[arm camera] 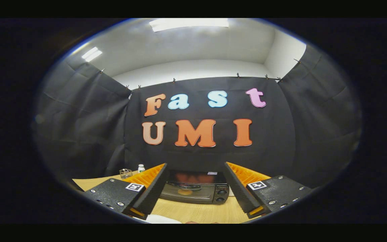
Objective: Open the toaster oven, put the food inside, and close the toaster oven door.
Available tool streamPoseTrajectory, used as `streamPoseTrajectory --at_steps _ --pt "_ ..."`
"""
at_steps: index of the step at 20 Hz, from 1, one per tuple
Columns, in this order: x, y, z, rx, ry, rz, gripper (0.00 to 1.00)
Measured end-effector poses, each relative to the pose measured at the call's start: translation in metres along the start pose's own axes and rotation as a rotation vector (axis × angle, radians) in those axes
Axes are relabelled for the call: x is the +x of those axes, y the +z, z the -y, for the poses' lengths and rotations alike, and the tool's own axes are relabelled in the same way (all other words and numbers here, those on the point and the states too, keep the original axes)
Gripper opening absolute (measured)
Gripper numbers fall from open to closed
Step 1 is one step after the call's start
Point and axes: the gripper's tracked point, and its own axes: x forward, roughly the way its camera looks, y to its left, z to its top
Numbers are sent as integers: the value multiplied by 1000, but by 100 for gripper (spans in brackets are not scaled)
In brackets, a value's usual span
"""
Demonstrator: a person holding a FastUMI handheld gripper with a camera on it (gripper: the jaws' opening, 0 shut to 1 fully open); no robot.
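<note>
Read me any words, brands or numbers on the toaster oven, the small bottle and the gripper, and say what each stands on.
Nothing here can be quoted.
Toaster oven: pale sticker on its top and markings by the knobs, too small to read.
Small bottle: any label is too small to read.
Gripper, open, fingers framing the oven beyond them: square black-and-white marker patterns, not words.

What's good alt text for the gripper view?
A black toaster oven with a closed glass door sits on a light wooden table, beyond the open gripper. Off past one finger stand a small white bottle and a small wire basket.
</note>
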Motion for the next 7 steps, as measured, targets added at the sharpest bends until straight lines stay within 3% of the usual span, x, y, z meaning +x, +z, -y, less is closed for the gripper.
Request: streamPoseTrajectory --at_steps 7 --pt "5 -1 -7 19 21 -25 96"
